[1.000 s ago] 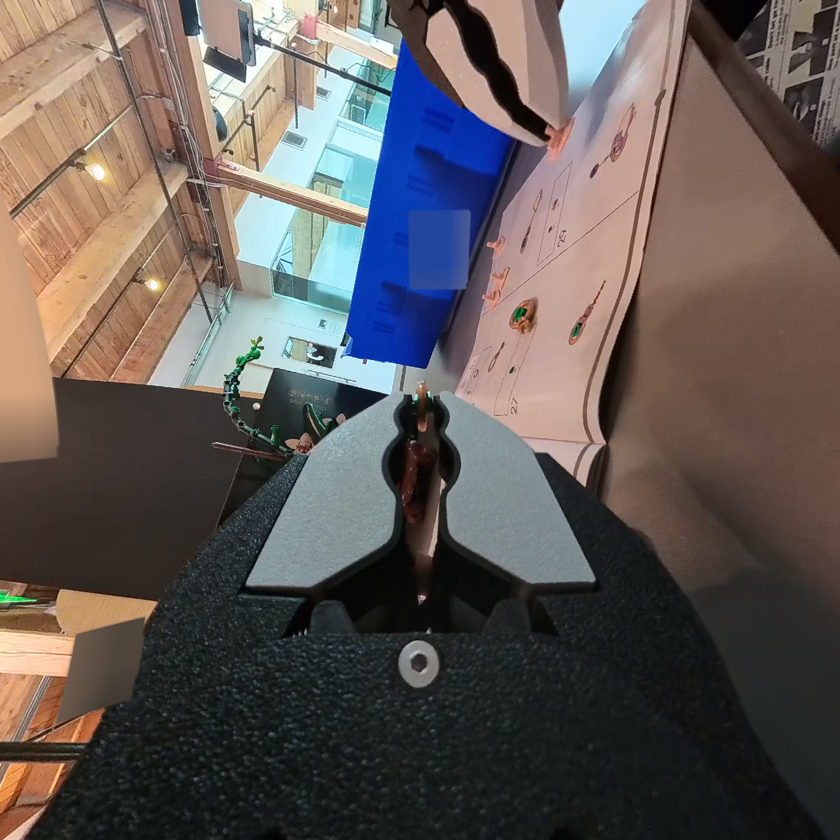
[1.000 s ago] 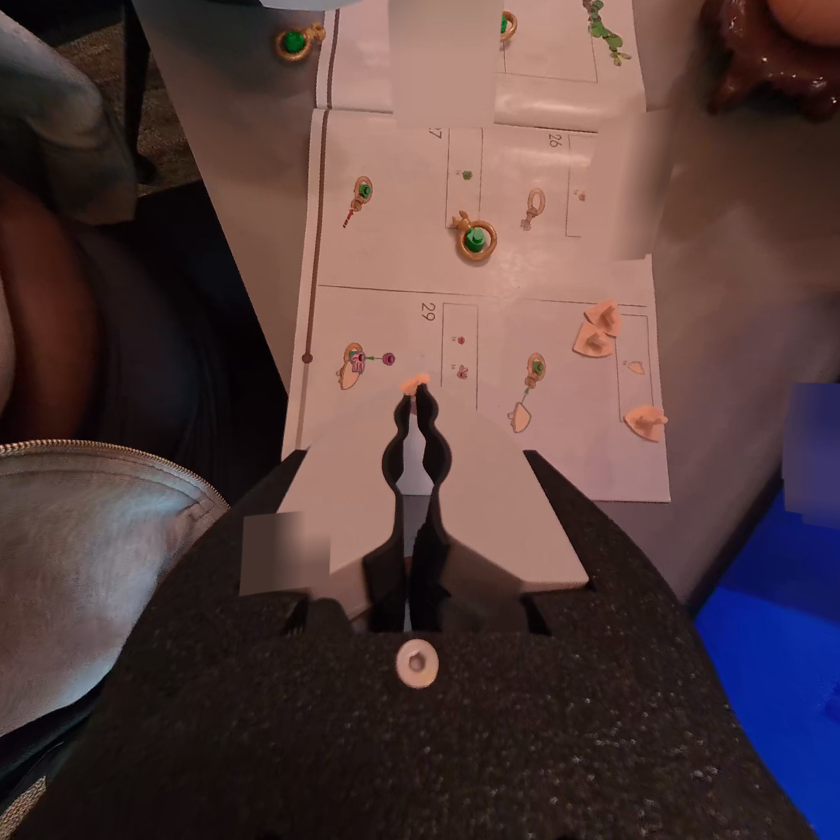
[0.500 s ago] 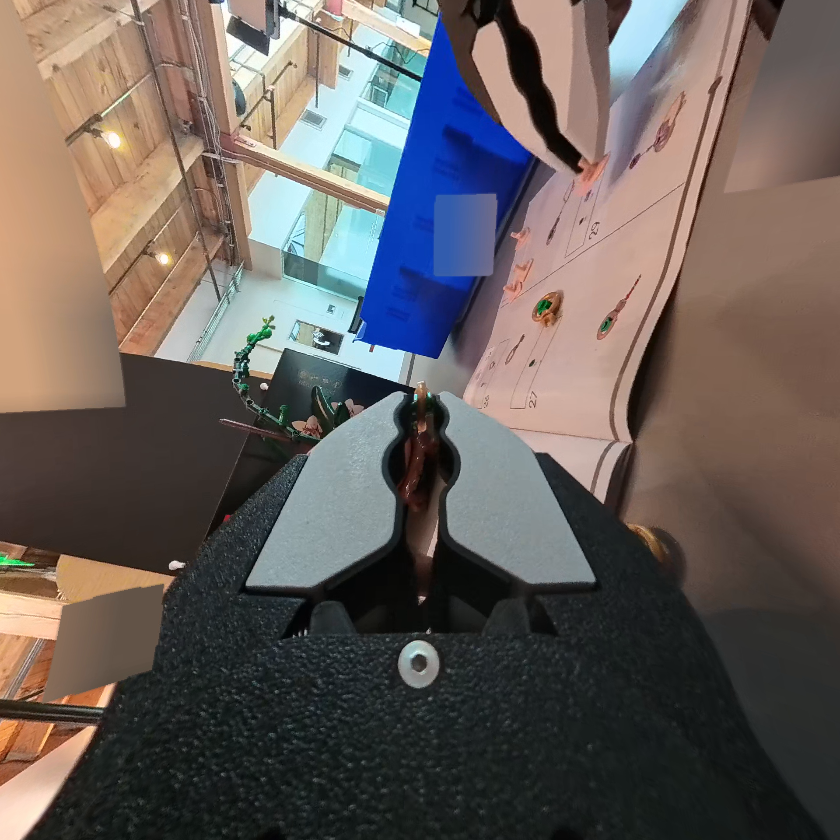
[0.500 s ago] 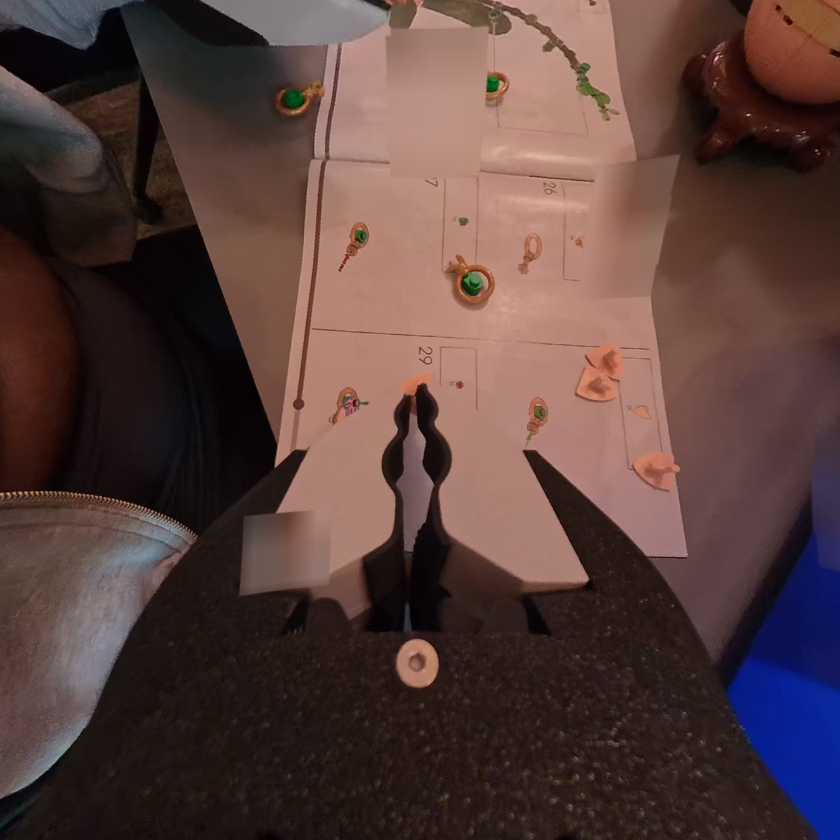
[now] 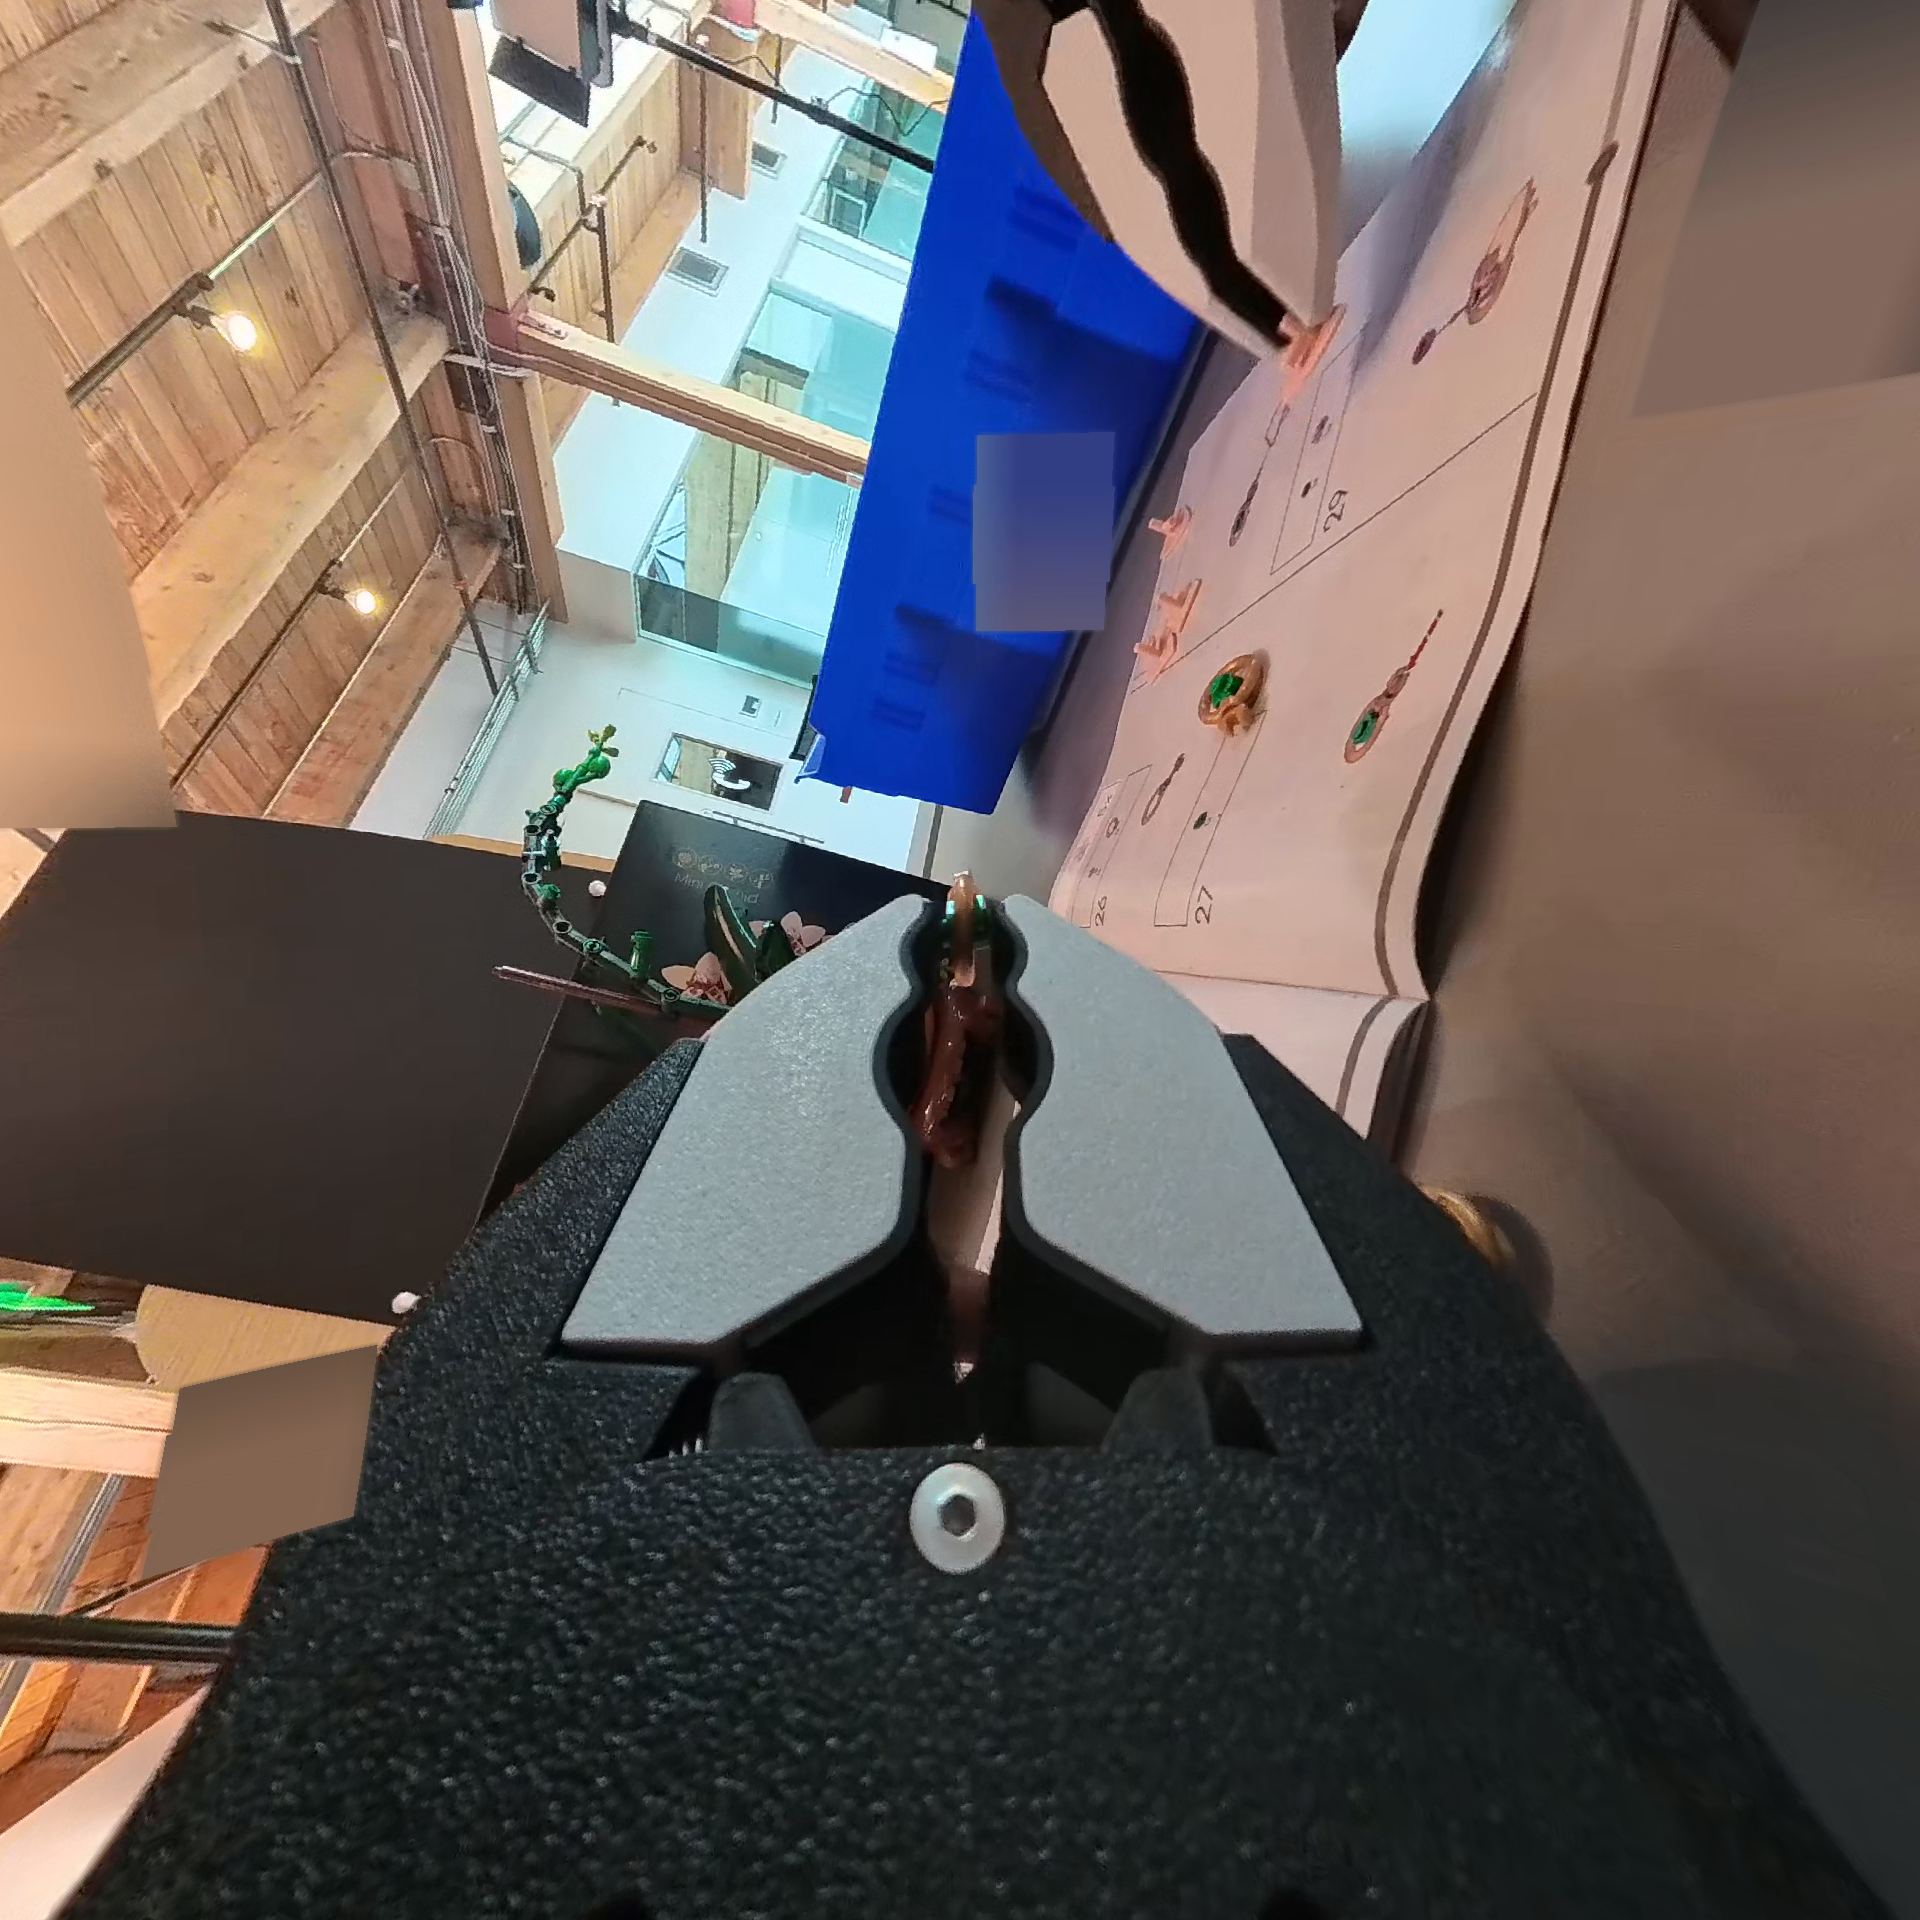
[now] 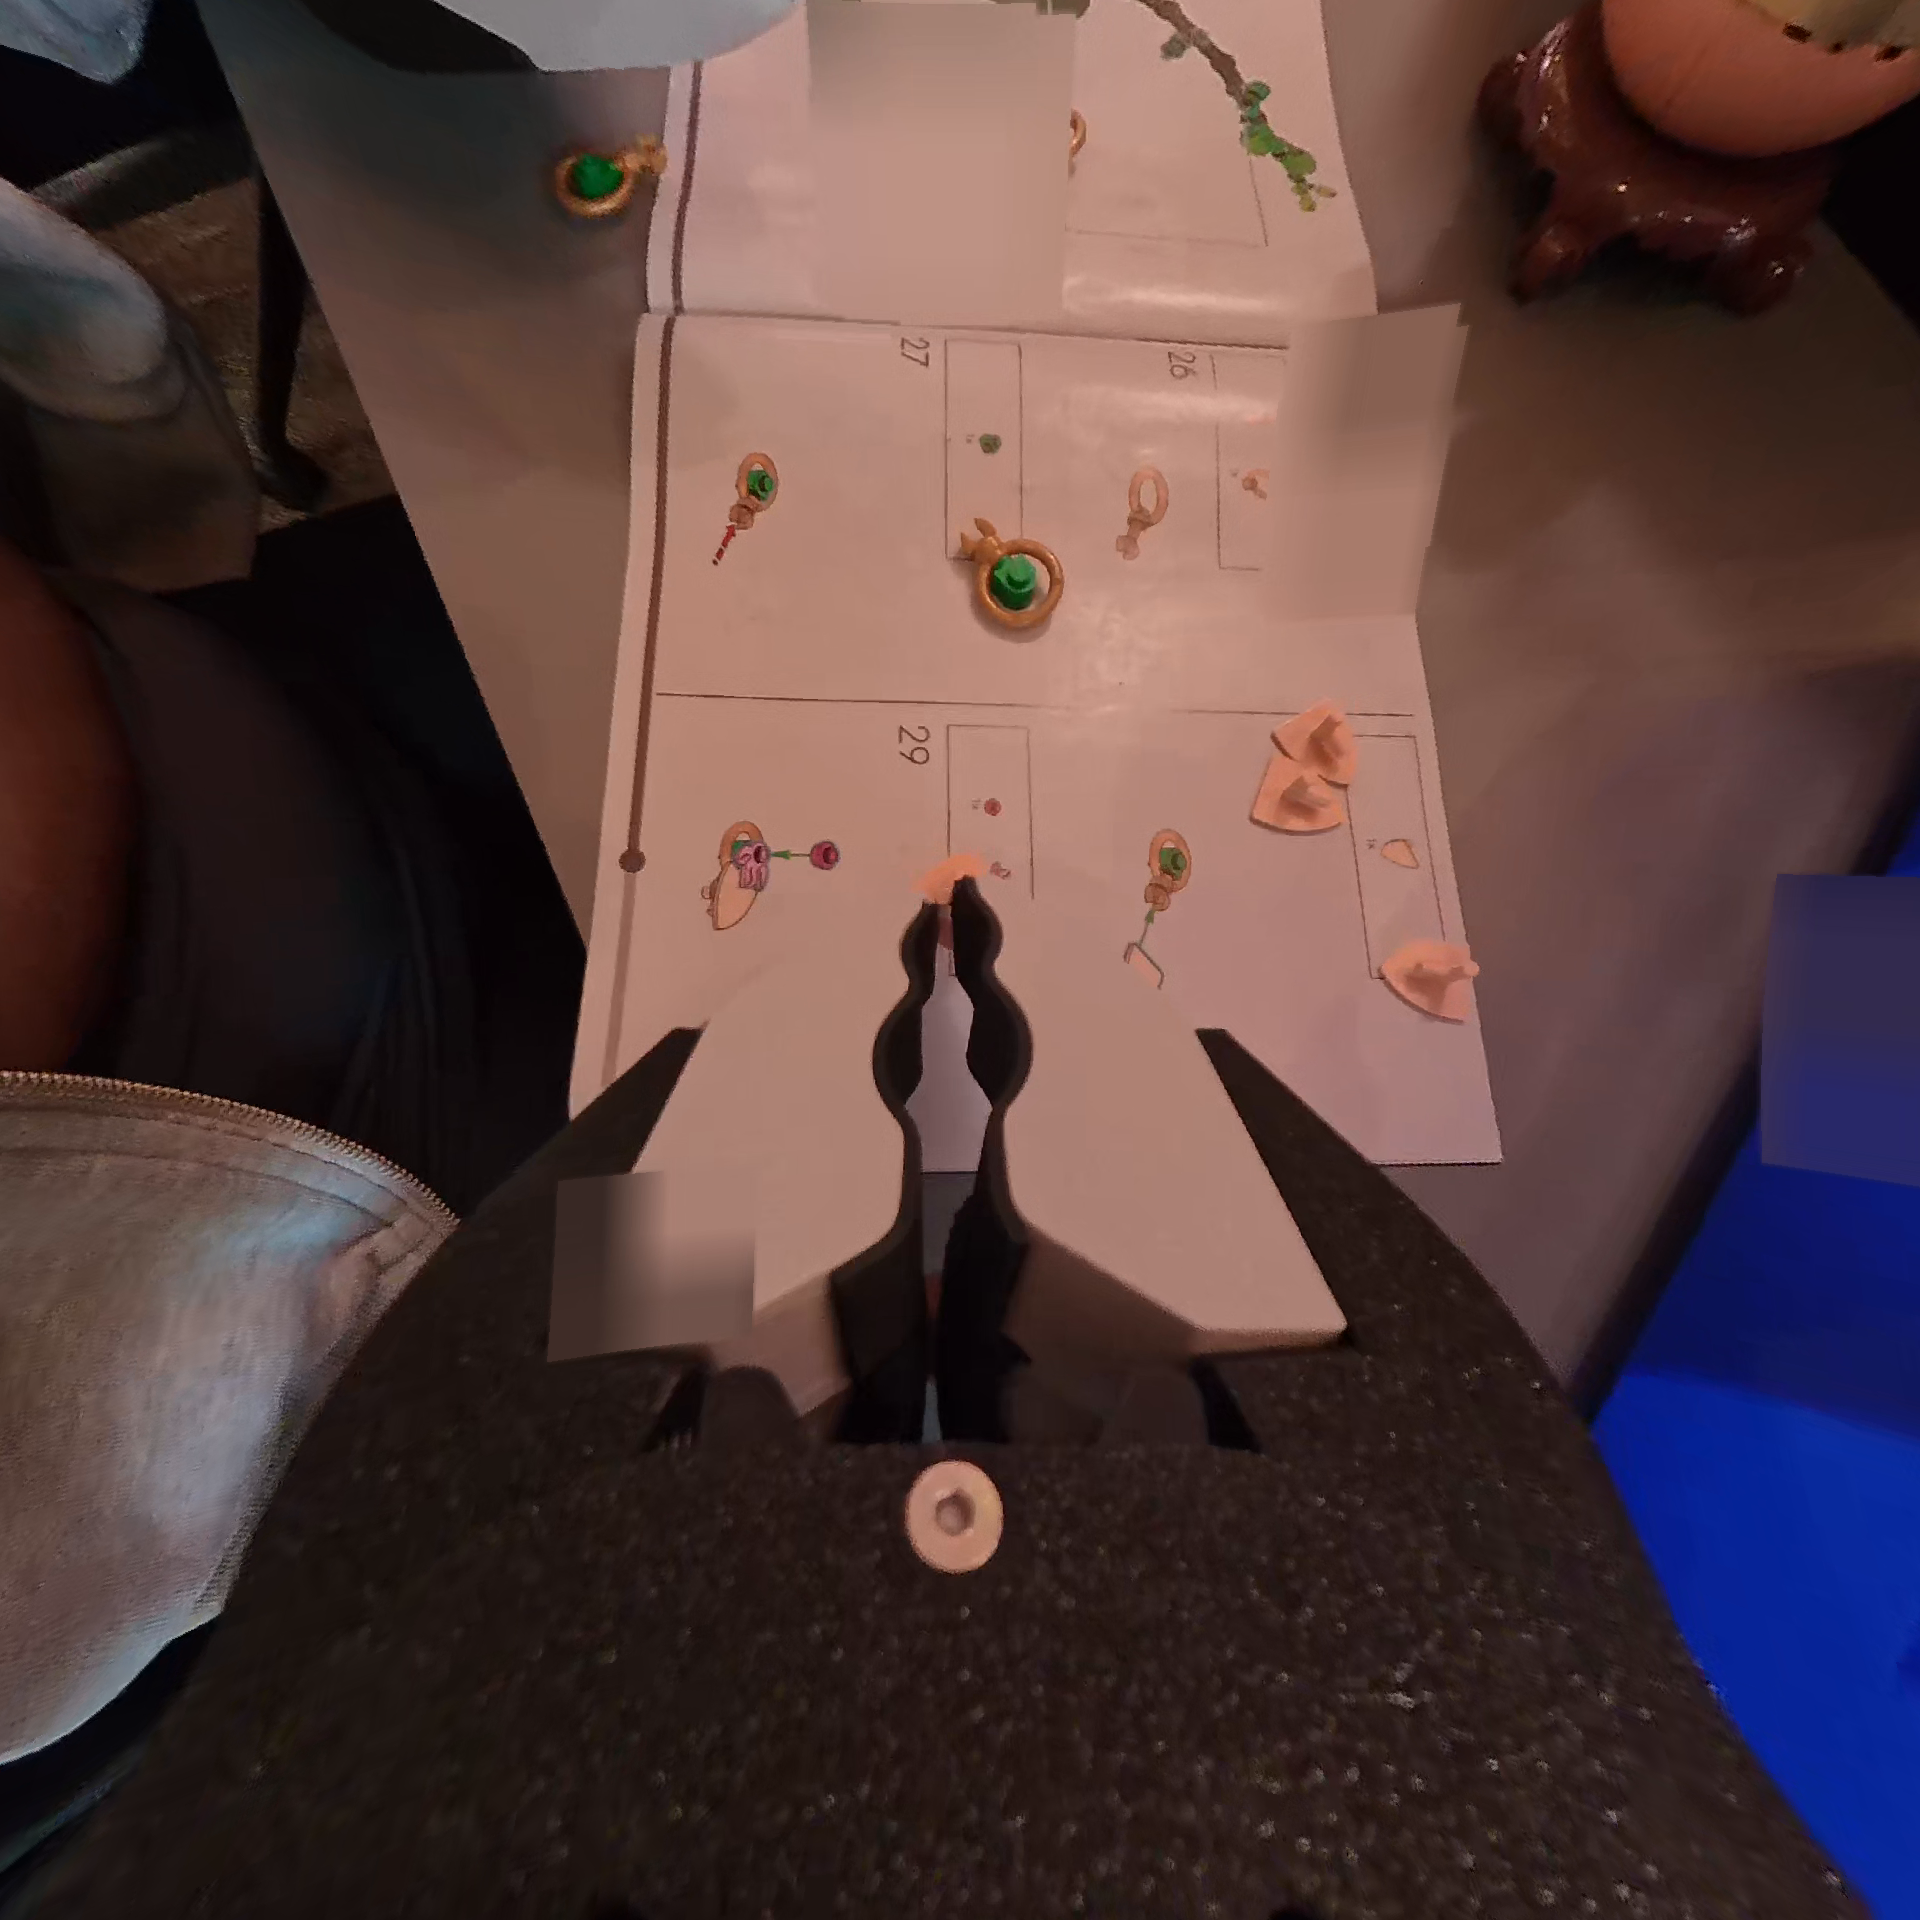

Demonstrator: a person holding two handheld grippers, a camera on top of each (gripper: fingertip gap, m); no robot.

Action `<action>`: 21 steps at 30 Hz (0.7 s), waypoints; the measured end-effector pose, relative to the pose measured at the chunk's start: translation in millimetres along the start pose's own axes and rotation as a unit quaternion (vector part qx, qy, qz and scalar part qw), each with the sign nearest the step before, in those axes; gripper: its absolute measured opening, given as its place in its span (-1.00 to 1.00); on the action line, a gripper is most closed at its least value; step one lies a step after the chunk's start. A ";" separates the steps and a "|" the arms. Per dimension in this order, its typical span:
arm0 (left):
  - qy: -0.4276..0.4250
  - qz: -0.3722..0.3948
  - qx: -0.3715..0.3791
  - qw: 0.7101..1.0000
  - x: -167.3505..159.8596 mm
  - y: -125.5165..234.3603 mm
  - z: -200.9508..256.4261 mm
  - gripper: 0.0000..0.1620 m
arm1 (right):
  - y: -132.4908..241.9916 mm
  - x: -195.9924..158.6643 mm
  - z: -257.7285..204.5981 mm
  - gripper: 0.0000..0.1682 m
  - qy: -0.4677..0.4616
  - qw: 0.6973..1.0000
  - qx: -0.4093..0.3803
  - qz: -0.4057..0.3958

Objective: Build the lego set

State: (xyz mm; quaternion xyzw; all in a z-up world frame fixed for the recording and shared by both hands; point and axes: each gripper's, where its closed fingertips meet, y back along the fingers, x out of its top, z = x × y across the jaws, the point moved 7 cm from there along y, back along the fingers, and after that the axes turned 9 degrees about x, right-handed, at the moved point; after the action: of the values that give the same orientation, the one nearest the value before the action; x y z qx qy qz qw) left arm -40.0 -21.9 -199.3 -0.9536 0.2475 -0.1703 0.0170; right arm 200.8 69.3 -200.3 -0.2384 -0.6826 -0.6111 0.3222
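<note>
Where jaws pinch it, the petal piece (image 6: pixel 948 876) seems pale peach, flat

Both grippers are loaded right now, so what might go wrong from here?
1. The right gripper pinches the peach petal piece only at its very tips; it may pop out or twist.
2. The left gripper clamps a brown-and-gold piece mostly hidden between its fingers, so lining the two up is hard to judge.
3. Three loose petal pieces and a gold ring with green stud lie unsecured on the instruction booklet; bumping it could scatter them.
</note>
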 end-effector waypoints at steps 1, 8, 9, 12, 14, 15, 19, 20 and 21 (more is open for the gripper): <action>0.000 0.000 0.000 1.000 -0.1 0.0 0.0 -0.90 | 0.0 0.0 -0.5 -0.96 0.001 1.000 0.003 0.001; -0.002 -0.001 -0.003 1.000 -0.2 0.0 0.7 -0.90 | -4.5 2.3 -2.6 -0.96 0.010 1.000 0.017 0.013; -0.002 -0.001 -0.003 1.000 -0.1 -0.1 0.8 -0.90 | -5.4 2.3 -2.9 -0.96 0.011 1.000 0.020 0.011; -0.002 -0.001 -0.005 1.000 -0.3 -0.5 1.3 -0.90 | -8.5 2.5 -3.2 -0.96 0.013 1.000 0.023 0.010; -0.003 -0.001 -0.005 1.000 -0.4 -0.8 1.3 -0.90 | -9.3 3.2 -3.5 -0.96 0.013 0.999 0.028 0.013; -0.003 -0.001 -0.005 1.000 -0.2 -0.8 1.2 -0.90 | -9.5 3.6 -3.9 -0.96 0.013 0.999 0.030 0.013; -0.005 -0.001 -0.007 1.000 0.1 -0.7 1.8 -0.90 | -10.0 4.9 -5.0 -0.96 0.015 0.999 0.033 0.013; -0.005 -0.001 -0.007 1.000 0.2 -0.7 2.0 -0.90 | -9.8 5.2 -5.3 -0.96 0.016 0.999 0.034 0.013; -0.005 -0.001 -0.007 1.000 0.3 -0.8 2.2 -0.90 | -9.8 5.6 -5.4 -0.96 0.016 0.999 0.034 0.016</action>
State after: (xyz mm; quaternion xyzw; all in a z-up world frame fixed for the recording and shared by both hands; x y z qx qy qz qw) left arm -38.6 -21.4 -201.1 -0.9548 0.2480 -0.1634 0.0114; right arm 190.8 62.2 -202.6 -0.2279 -0.6942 -0.5859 0.3505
